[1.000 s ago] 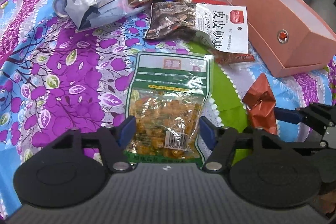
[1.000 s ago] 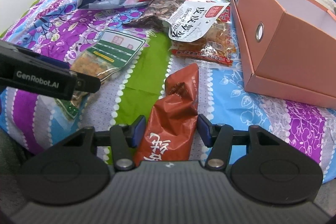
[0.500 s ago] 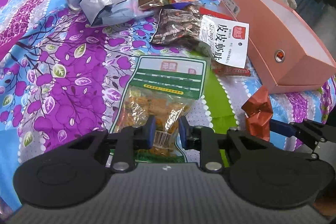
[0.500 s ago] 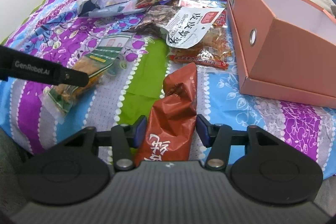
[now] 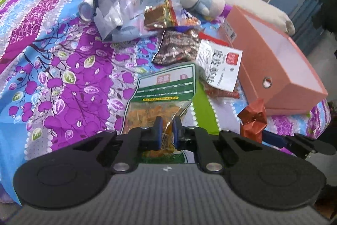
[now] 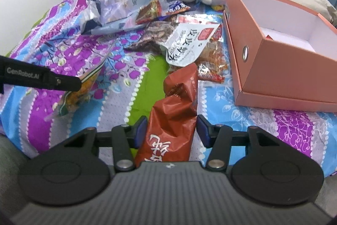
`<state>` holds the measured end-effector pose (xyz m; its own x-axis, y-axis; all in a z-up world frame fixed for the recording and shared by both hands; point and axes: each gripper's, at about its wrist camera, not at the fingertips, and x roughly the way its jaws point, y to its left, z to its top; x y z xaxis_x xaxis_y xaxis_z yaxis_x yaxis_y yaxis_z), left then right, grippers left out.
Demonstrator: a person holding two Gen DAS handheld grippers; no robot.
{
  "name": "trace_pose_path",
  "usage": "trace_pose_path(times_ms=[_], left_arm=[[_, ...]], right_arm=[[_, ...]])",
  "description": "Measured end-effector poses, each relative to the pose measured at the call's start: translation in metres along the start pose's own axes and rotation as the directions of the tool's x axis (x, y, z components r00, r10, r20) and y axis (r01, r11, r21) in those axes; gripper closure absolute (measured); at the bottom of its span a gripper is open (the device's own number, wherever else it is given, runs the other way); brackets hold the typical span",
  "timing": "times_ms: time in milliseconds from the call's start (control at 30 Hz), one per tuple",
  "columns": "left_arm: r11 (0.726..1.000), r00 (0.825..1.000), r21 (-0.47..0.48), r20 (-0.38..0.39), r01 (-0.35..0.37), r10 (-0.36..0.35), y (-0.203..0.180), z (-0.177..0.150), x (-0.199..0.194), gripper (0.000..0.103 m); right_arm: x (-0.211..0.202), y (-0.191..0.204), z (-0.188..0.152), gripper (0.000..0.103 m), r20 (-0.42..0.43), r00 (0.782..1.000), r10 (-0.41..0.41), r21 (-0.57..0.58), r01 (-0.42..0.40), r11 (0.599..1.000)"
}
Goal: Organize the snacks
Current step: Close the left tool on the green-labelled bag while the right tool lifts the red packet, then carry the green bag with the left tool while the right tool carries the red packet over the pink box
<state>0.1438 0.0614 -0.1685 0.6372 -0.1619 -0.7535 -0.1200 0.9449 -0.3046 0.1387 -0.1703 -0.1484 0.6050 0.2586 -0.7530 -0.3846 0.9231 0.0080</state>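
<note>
The left gripper [image 5: 167, 130] has just been closing and is pinching the green packet [image 5: 166, 88] by its near end. The right gripper [image 6: 171, 130] is clasping the red packet [image 6: 177, 107]. Both packets' long axes are running away from the jaws; the orange box [image 6: 280, 75], open, is lying right of the 2, nearer the right hand.

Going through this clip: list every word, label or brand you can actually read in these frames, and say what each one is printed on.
"GenRobot.AI": on the side of the left claw, right wrist view.
"皮皮虾味": large characters on the white snack pouch; the Latin line beside them is too warped to read.
Brown-red snack bag in the right claw: large white characters, upside down and creased, unreadable.
Green-topped snack bag: blurred.
Sticker on the pink box: too small.
</note>
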Motion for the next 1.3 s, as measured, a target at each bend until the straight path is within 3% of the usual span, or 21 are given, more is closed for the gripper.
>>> trace_pose_path(times_ms=[200,533,933,1300], left_arm=[[0.999,0.999,-0.036,0.034,0.035,-0.034,-0.005,0.011,-0.01,0.093],[0.997,0.992,-0.012,0.099,0.076,-0.074,-0.04,0.047,-0.029,0.093],[0.988,0.972,0.086,0.185,0.132,-0.146,-0.115,0.111,-0.047,0.094],[0.97,0.954,0.161,0.21,0.182,-0.214,-0.196,0.157,-0.036,0.094]], right_arm=[[-0.008,-0.001,0.012,0.05,0.023,1.0,-0.003,0.009,0.003,1.0],[-0.027,-0.011,0.047,0.05,0.076,0.997,-0.024,0.019,0.022,1.0],[-0.065,-0.051,0.115,0.05,0.18,0.979,-0.099,0.045,0.093,0.995],[-0.087,-0.113,0.151,0.05,0.233,0.962,-0.142,0.102,0.121,0.987]])
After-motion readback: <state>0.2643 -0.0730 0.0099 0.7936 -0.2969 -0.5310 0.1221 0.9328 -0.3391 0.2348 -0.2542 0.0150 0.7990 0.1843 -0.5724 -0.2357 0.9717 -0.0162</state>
